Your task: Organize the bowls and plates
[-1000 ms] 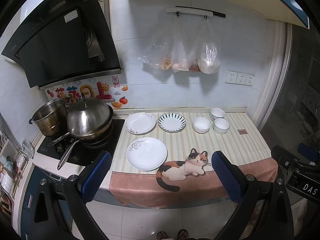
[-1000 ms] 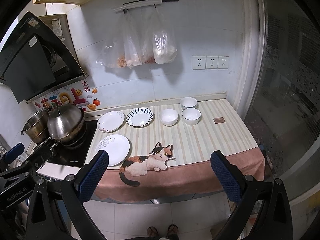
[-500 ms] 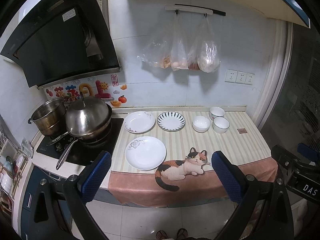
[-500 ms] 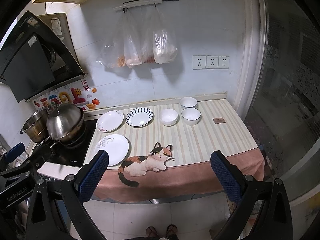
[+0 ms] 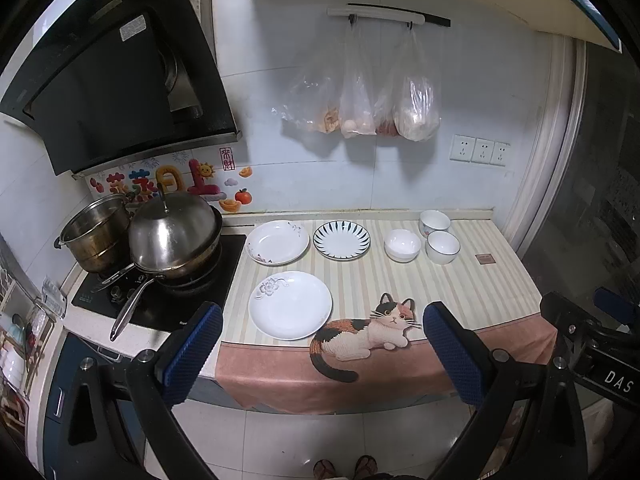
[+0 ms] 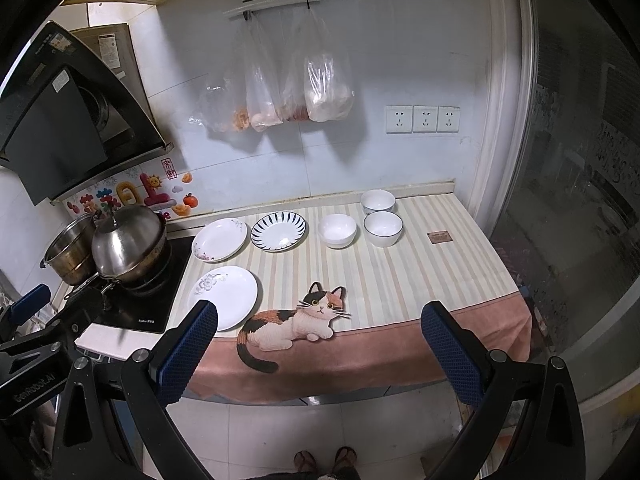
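Observation:
On the striped counter cloth (image 5: pixel 460 280) lie three plates: a white flowered plate at the front (image 5: pixel 290 305) (image 6: pixel 223 297), a white plate behind it (image 5: pixel 277 241) (image 6: pixel 219 238), and a blue-striped plate (image 5: pixel 341 239) (image 6: pixel 278 231). To their right stand three white bowls: one plain (image 5: pixel 402 244) (image 6: pixel 337 230), two blue-rimmed (image 5: pixel 442 247) (image 5: pixel 434 222) (image 6: pixel 383 228) (image 6: pixel 377 200). My left gripper (image 5: pixel 322 344) and right gripper (image 6: pixel 318 344) are both open and empty, held back from the counter's front edge.
A stove (image 5: pixel 160 292) at the left carries a lidded steel pan (image 5: pixel 174 232) and a steel pot (image 5: pixel 96 232). A range hood (image 5: pixel 112 80) hangs above it. Plastic bags (image 5: pixel 360 104) hang on the back wall. A glass door (image 6: pixel 580 200) bounds the right side.
Both views have shifted only slightly, drifting a little. The plates and bowls have not moved, and both grippers stay open.

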The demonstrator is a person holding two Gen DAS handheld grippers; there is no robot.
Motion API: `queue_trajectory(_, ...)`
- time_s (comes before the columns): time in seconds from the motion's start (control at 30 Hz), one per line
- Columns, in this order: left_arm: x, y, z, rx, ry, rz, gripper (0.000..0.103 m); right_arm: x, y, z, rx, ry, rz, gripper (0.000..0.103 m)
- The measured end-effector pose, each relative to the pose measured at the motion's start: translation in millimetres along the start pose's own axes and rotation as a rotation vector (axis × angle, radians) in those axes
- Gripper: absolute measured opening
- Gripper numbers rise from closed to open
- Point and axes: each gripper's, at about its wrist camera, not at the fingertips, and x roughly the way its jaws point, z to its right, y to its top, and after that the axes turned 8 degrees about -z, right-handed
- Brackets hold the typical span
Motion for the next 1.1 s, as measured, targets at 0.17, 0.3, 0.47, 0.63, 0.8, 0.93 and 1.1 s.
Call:
queue_trajectory(0.17, 0, 0, 0, 0.002, 0.001, 0.001, 0.103, 2, -1, 0, 0.001, 0.001, 0.000, 0.103)
queue_trajectory(0.3, 8, 0, -1, -0.001, -0.001, -0.002, 0.103, 4, -2, 0, 0.002, 0.003, 0.002, 0.103)
queue_trajectory(0.47, 31, -5, -9, -0.003, -0.020, -0.021, 0.103, 16, 1, -4, 0.012, 0.005, -0.011, 0.103)
queue_trajectory(0.63, 73, -12, -37, -0.026, -0.002, -0.060, 0.103, 64, 2, -12, 0.061, 0.060, -0.073, 0.103)
queue_trajectory(0.8, 153, -20, -77, -0.043, 0.056, -0.180, 0.103, 142, -10, -28, 0.091, 0.152, -0.200, 0.103)
queue_trajectory(0.93, 209, -19, -102, -0.100, 0.080, -0.262, 0.103, 223, -16, -47, 0.083, 0.226, -0.268, 0.103)
queue_trajectory(1.1, 298, -20, -123, -0.132, 0.103, -0.378, 0.103, 329, -13, -67, 0.069, 0.292, -0.393, 0.103)
